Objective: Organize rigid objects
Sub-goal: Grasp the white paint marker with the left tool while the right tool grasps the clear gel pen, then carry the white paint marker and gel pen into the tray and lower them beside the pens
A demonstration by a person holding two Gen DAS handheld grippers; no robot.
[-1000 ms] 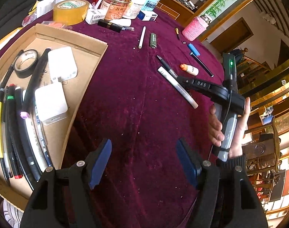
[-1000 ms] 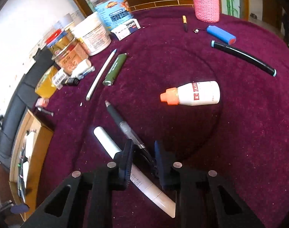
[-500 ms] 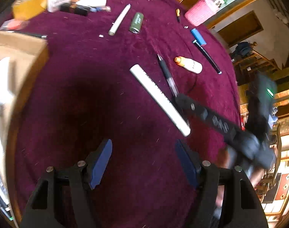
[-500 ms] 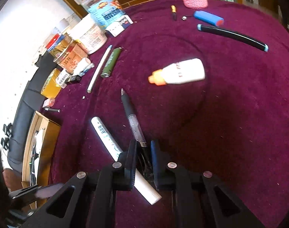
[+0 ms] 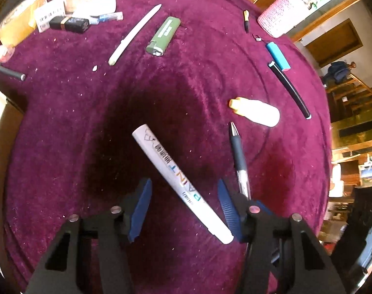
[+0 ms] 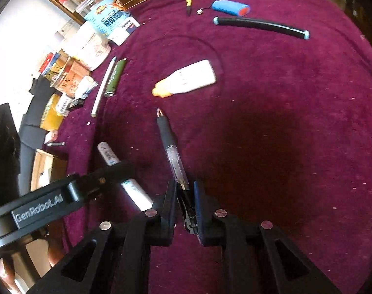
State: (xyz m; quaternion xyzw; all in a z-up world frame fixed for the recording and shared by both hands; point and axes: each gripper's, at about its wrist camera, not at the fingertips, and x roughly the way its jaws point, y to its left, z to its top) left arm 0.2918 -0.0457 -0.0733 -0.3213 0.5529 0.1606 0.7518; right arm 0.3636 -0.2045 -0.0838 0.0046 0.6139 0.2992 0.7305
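Right tool (image 6: 184,204): jaws pressed together on the clip end of the black pen (image 6: 172,153). Pen points away from the tool, tip toward the white bottle (image 6: 188,79); whether the tip rests on the cloth cannot be told.

Left tool (image 5: 183,209): jaws closing, pads not yet on anything. White marker (image 5: 178,182) lies slantwise between them on the cloth, its near end just beside the right-side pad, far end sticking out ahead of the tool. In the right wrist view the left tool's arm crosses over the marker's middle.

The two tools stand close side by side; the black pen shows at the right of the left wrist view, just beside the left tool's right finger.

Desk (image 5: 63,122): purple cloth, speckled with white crumbs.

Farther out: white bottle with orange cap lying on its side beyond the pen tip. Green lighter (image 5: 164,36) and thin white stick (image 5: 134,34) lie near each other, apart. Blue lighter (image 5: 278,55) and long black pen (image 5: 290,89) near the right edge. Pink holder (image 5: 277,14) upright at the far edge. Jars and boxes (image 6: 88,49) clustered at the far left. Corner of a cardboard box (image 6: 42,167) at left.
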